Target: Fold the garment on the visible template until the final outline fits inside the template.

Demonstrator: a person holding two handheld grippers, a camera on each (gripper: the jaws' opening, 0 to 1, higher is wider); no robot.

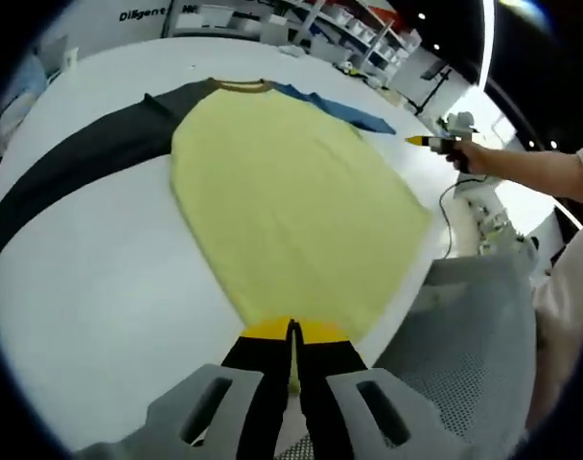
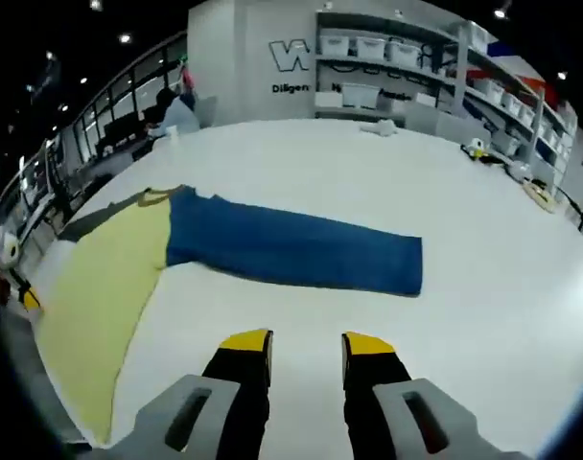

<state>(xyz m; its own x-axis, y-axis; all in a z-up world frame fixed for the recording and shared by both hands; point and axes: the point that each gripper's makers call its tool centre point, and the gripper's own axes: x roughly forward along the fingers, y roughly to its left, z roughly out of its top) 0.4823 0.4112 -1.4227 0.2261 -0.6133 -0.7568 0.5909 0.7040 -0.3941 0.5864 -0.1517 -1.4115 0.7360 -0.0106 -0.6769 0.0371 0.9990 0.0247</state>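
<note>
A long-sleeved shirt lies flat on the white table point(image 1: 100, 287). Its body point(image 1: 291, 201) is pale yellow, one sleeve point(image 1: 90, 158) is dark grey and the other sleeve point(image 1: 344, 110) is blue. My left gripper point(image 1: 292, 335) is at the shirt's bottom hem near the table edge, shut, with a sliver of yellow cloth between its jaws. In the right gripper view the blue sleeve point(image 2: 301, 249) stretches out straight beside the yellow body point(image 2: 104, 278). My right gripper point(image 2: 307, 347) hovers open over bare table just short of that sleeve. It also shows past the far side of the shirt, as the right gripper point(image 1: 435, 141) held in a hand.
A grey mesh chair point(image 1: 464, 335) stands against the table edge by my left gripper. Shelves with white bins point(image 2: 387, 48) line the back wall. Small items point(image 2: 478, 149) lie on the far right of the table. A person point(image 2: 172, 110) sits at the far left.
</note>
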